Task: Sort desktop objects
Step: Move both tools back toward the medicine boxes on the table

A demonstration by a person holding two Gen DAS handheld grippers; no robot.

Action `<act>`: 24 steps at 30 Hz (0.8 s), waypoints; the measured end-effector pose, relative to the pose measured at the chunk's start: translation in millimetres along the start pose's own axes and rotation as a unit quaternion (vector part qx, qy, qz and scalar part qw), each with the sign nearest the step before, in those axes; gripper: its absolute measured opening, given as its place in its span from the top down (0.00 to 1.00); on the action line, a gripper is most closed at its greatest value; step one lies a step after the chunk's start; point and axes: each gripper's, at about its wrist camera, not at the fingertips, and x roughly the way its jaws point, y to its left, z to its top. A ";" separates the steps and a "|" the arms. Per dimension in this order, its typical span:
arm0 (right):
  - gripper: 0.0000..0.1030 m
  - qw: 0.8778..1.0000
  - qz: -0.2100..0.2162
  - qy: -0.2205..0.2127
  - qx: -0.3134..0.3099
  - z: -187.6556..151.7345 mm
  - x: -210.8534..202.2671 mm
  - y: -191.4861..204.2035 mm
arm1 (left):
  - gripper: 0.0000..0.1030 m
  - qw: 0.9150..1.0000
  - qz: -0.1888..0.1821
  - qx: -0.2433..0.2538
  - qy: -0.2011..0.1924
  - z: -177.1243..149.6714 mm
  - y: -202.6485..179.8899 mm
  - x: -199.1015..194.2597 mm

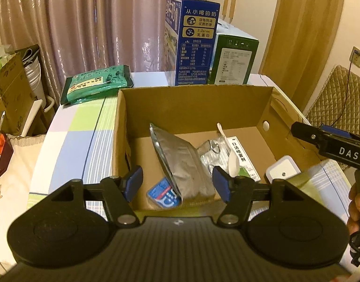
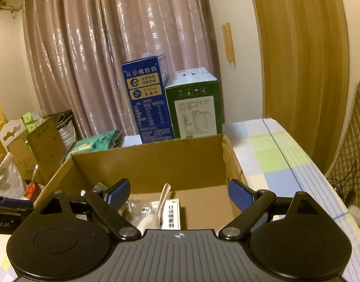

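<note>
Pink curtains hang behind our checked counter (image 1: pixel 69 136), where the open brown cardboard box (image 1: pixel 194 108) already holds a silver foil pouch (image 1: pixel 180 162) and white plastic spoon (image 1: pixel 232 159). Both claws, left claw (image 1: pixel 177 185) and right claw (image 2: pixel 180 193), gape empty over it; we should clear the rim before reaching again. The right claw hides the box floor.

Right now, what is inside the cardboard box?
Inside the cardboard box: a silver foil pouch, a blue-and-white sachet, a white plastic spoon, clear wrappers and a white medicine carton. Anything under the pouch is hidden.
</note>
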 end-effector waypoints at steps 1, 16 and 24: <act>0.13 1.000 -0.001 0.000 -0.001 -1.8 -3.8 -0.7 | 0.40 1.000 0.000 0.000 0.000 -2.8 -0.1 -2.7; 0.02 1.000 0.009 0.023 -0.019 -48.3 -76.2 -10.3 | 0.20 1.000 0.005 0.009 0.003 -74.3 7.7 -61.0; 0.02 0.996 0.010 0.082 -0.031 -93.7 -97.7 -17.5 | 0.15 0.998 -0.010 0.052 0.019 -110.9 -4.5 -69.4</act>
